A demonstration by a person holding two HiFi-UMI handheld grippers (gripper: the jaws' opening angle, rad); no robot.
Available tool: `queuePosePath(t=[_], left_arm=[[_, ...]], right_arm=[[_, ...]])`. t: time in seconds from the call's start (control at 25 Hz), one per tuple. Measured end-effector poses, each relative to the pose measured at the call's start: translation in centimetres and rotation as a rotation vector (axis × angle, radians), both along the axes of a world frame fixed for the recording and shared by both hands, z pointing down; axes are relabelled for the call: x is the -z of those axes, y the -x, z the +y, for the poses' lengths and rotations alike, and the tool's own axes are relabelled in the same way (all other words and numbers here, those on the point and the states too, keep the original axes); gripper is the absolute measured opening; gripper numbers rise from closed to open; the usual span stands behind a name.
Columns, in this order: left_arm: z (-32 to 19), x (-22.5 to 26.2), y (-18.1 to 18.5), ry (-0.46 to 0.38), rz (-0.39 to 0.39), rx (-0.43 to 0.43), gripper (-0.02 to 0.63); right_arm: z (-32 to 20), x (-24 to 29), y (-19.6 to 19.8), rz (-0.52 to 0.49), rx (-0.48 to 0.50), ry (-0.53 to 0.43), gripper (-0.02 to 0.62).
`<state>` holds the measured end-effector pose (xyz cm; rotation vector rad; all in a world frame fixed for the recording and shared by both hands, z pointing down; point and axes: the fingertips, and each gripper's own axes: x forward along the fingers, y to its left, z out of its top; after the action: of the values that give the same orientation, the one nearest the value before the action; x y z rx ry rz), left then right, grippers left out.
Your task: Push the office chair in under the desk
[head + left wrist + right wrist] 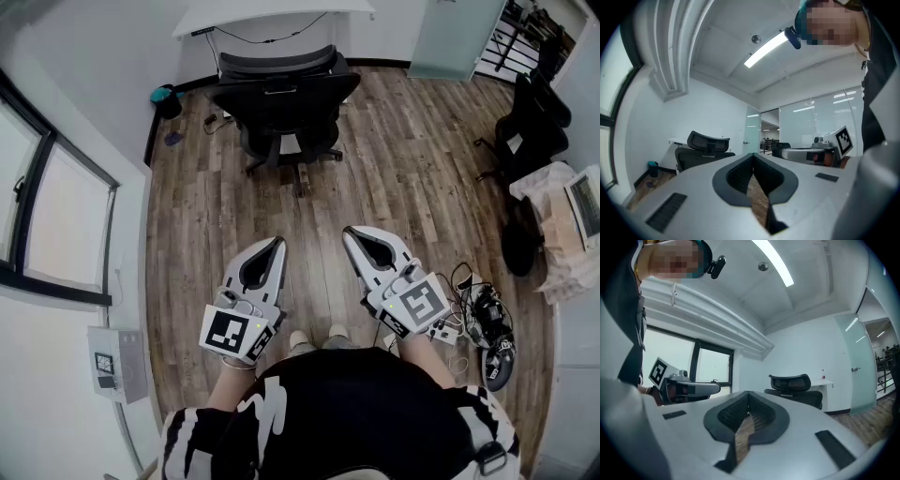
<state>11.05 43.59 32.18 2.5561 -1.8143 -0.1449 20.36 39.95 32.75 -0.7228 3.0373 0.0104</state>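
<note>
A black office chair point(284, 103) with a mesh back and headrest stands on the wood floor, its back towards me, in front of a white desk point(272, 16) against the far wall. The chair point(704, 151) also shows in the left gripper view, and the chair point(794, 389) and desk point(828, 382) appear far off in the right gripper view. My left gripper point(280, 243) and right gripper point(349, 232) are held side by side near my body, well short of the chair. Both are shut with nothing between the jaws.
A second black chair point(534, 117) stands at the right, beside a cloth-covered stand with a monitor point(581, 206). Cables and devices point(483, 319) lie on the floor at my right. A window point(52, 216) lines the left wall. A teal bin point(165, 97) sits left of the desk.
</note>
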Motion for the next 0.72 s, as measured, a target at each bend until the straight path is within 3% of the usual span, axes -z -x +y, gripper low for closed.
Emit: queuePosePath(t=[0.48, 0.72], left_arm=[[1.0, 0.0, 1.3, -0.008, -0.004, 0.01, 0.008], [1.8, -0.2, 2.6, -0.003, -0.004, 0.015, 0.008]], right_arm=[[1.0, -0.3, 0.9, 0.017, 0.017, -0.007, 0.009], [1.4, -0.2, 1.5, -0.018, -0.021, 0.001, 0.009]])
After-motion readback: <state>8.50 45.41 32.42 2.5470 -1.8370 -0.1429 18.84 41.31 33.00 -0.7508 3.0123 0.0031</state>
